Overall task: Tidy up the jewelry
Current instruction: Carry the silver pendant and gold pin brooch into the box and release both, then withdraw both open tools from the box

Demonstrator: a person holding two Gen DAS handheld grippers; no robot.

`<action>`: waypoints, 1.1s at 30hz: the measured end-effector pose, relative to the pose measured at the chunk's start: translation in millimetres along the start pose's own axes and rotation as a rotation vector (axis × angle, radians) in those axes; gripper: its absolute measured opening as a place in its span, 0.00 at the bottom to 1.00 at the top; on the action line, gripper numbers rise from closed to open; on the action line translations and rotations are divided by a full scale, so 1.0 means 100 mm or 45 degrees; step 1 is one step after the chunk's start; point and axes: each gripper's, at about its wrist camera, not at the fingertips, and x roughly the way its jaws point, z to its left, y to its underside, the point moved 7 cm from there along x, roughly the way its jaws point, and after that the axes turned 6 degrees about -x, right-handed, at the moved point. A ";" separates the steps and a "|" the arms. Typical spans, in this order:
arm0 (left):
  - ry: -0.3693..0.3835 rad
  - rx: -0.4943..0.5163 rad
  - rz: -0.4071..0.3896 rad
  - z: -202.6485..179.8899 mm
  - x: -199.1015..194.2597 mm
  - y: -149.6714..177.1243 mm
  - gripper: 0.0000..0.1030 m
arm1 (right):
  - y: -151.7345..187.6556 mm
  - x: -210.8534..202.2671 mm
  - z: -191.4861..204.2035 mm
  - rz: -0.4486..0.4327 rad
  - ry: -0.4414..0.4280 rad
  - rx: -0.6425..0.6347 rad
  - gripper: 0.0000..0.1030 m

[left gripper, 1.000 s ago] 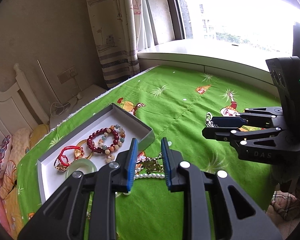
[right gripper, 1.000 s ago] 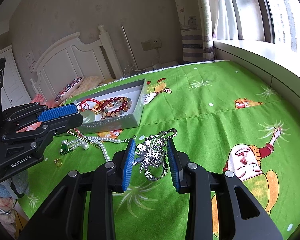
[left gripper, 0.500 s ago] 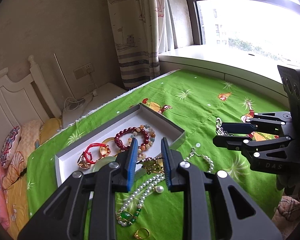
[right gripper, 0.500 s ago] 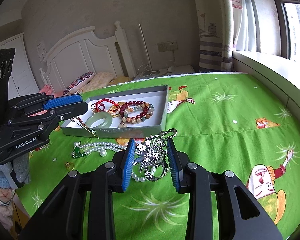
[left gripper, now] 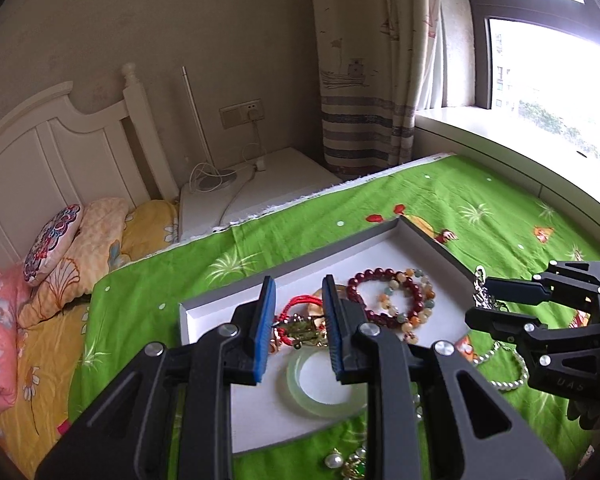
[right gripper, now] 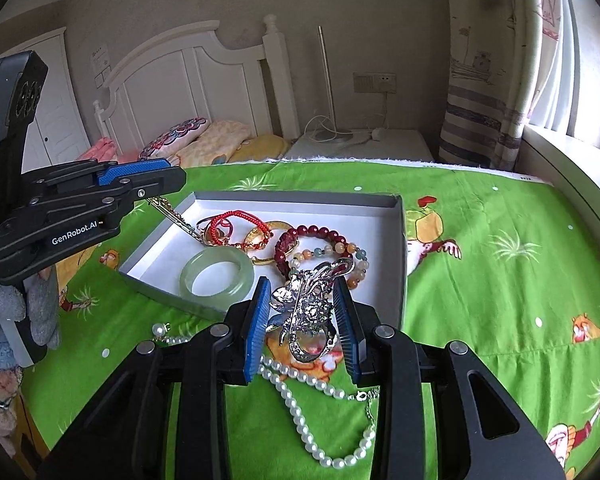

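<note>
A grey box with a white inside [right gripper: 396, 240] [left gripper: 220, 304] lies on the green bed sheet. In it are a jade bangle [right gripper: 216, 272] [left gripper: 324, 388], a dark red bead bracelet [right gripper: 312, 240] [left gripper: 384, 296], a red cord bracelet [right gripper: 236, 220] and gold pieces. My left gripper [left gripper: 298, 320] [right gripper: 156, 184] is shut on a gold hairpin [left gripper: 304, 330] [right gripper: 176, 218] held over the box's left part. My right gripper [right gripper: 302, 320] [left gripper: 488, 300] is shut on a silver brooch [right gripper: 308, 308] at the box's near edge.
A pearl necklace [right gripper: 300, 408] [left gripper: 508, 376] lies on the sheet in front of the box. A green-stone pearl piece [left gripper: 352, 464] lies below the box. A headboard [right gripper: 188, 80], pillows [left gripper: 60, 248] and a white nightstand [left gripper: 256, 192] stand behind; the window sill [left gripper: 520, 136] runs at right.
Both grippers have moved toward the box with their pieces. The left one has gone from above the pearl necklace to over the box; the right one now reaches its near edge.
</note>
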 end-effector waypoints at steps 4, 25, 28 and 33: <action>-0.091 -0.048 -0.008 0.19 0.19 -0.08 0.23 | -0.13 0.21 -0.05 0.028 0.007 0.022 0.31; -0.291 -0.212 0.046 0.64 0.50 0.28 0.52 | -0.24 0.59 -0.28 0.058 0.019 0.148 0.70; -0.285 -0.203 0.047 0.61 0.48 0.31 0.56 | -0.23 0.55 -0.28 0.046 0.013 0.157 0.70; -0.280 -0.181 0.033 0.56 0.39 0.35 0.67 | -0.23 0.40 -0.22 0.012 -0.012 0.153 0.70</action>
